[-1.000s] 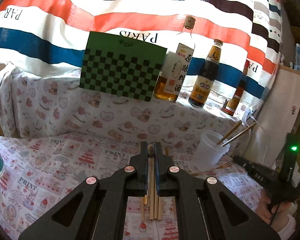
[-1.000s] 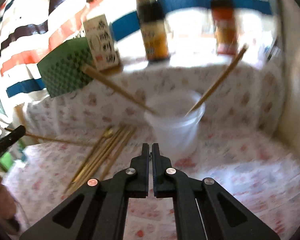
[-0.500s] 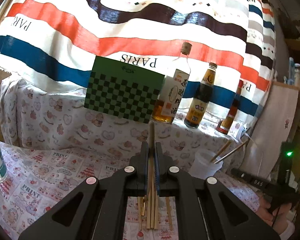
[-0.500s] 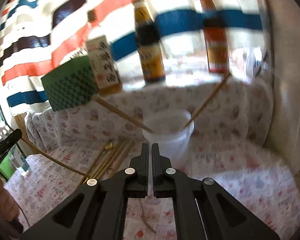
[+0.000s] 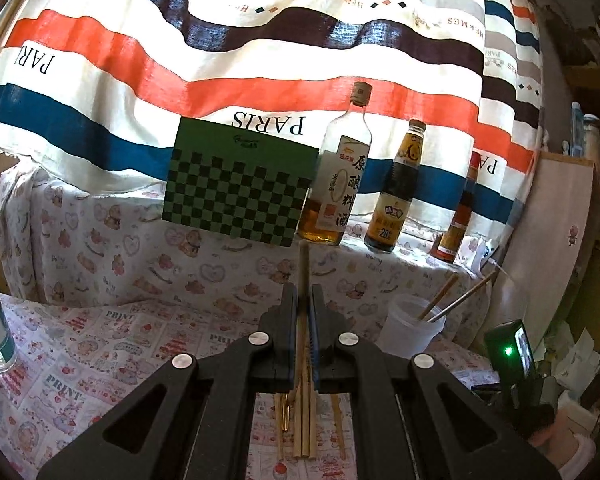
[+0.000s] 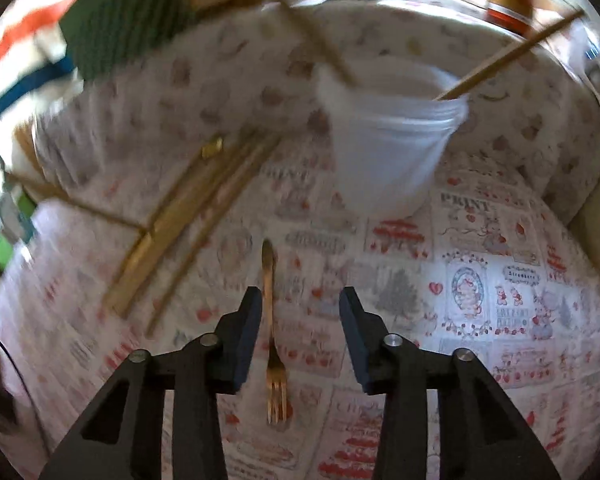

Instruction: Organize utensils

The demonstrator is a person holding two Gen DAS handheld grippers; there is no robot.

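Left hand-held gripper (image 5: 304,300) clenched on one upright chopstick (image 5: 303,264) above the surface (image 5: 100,344); right hand-held gripper (image 6: 296,300) released, straddling a fork (image 6: 274,344) lying near the cup (image 6: 392,144).

Green checkered board (image 5: 240,192) center frame. Three bottles (image 5: 394,196) to its right. Striped cloth (image 5: 228,52) across the top.
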